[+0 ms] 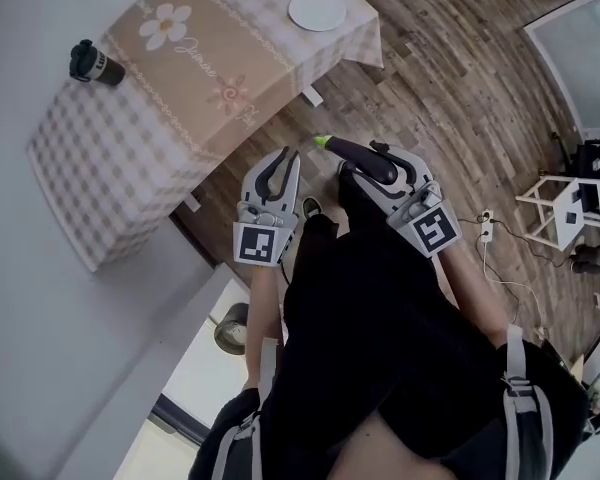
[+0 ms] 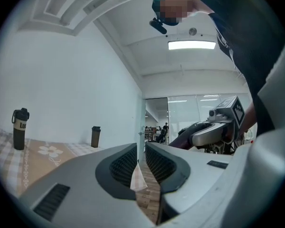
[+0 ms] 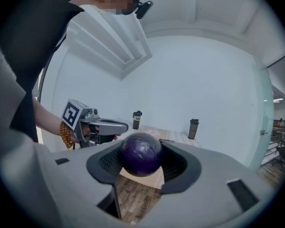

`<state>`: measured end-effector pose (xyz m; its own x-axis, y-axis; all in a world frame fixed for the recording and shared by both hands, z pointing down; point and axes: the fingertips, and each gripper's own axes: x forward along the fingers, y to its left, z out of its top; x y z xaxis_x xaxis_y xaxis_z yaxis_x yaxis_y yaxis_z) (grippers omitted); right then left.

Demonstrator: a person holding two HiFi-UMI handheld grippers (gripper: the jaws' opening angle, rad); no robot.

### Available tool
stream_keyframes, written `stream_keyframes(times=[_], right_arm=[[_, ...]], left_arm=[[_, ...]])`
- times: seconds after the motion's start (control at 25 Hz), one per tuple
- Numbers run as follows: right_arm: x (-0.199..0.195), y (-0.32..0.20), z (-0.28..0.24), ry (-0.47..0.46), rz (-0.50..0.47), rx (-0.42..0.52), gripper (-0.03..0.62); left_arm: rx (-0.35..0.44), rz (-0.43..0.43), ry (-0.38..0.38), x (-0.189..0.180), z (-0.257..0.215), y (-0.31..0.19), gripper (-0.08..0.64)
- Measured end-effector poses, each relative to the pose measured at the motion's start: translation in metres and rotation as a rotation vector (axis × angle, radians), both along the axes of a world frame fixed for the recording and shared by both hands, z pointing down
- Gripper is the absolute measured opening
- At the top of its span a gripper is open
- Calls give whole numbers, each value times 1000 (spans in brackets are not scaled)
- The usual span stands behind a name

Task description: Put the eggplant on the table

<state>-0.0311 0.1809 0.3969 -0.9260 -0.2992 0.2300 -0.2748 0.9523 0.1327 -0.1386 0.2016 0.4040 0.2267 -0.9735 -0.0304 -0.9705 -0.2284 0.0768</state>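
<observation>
Right tongs (image 3: 143, 161) are clamped on the eggplant (image 1: 355, 152), which I'm carrying in the air over the wooden floor (image 1: 450, 78), not yet above the desk (image 1: 110, 158). From the right gripper view I see only its rounded purple end, so I judge its long axis runs roughly along the tongs, though the wide lens makes that hard to be sure of. In the head view its green stem tip leads, aimed at the desk's near corner. The desk lies ahead and off to my left, its checked cloth bare apart from a white plate (image 1: 317, 10) at the far end and a dark bottle (image 1: 95, 64) by the left edge. Left tongs (image 2: 141, 163) sit just beside the right pair on the desk side, parted by a narrow gap with nothing between them. The coming move looks to me like a carry forward and leftward until the eggplant is over the cloth.
</observation>
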Motion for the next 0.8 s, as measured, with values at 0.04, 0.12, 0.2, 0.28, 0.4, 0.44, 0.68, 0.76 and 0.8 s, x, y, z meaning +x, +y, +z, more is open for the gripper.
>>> stream_keyframes(times=[0.04, 0.12, 0.2, 0.28, 0.4, 0.44, 0.68, 0.76, 0.8], right_arm=[[-3, -8, 2, 2, -5, 4, 215], [-10, -25, 5, -4, -18, 13, 215], [-15, -43, 6, -30, -30, -4, 215], [-16, -65, 8, -56, -41, -45, 215], [-17, -108, 9, -94, -39, -105, 215], [-19, -122, 8, -108, -44, -124, 215], [-32, -188, -6, -204, -186, -206, 214], [-29, -209, -10, -214, -234, -237, 213], [-28, -218, -11, -219, -256, -254, 213]], left_arm=[[-1, 6, 2, -3, 1, -8, 60], [5, 31, -5, -4, 0, -24, 78], [13, 75, -41, 1, 1, -40, 170], [-13, 108, -142, 6, 7, -59, 181], [-131, 138, -347, 6, 20, -94, 210], [-139, 140, -379, 6, 19, -107, 215], [-136, 151, -373, -7, 15, -189, 242], [-153, 167, -389, -1, 12, -212, 258], [-161, 176, -403, 3, 12, -222, 258]])
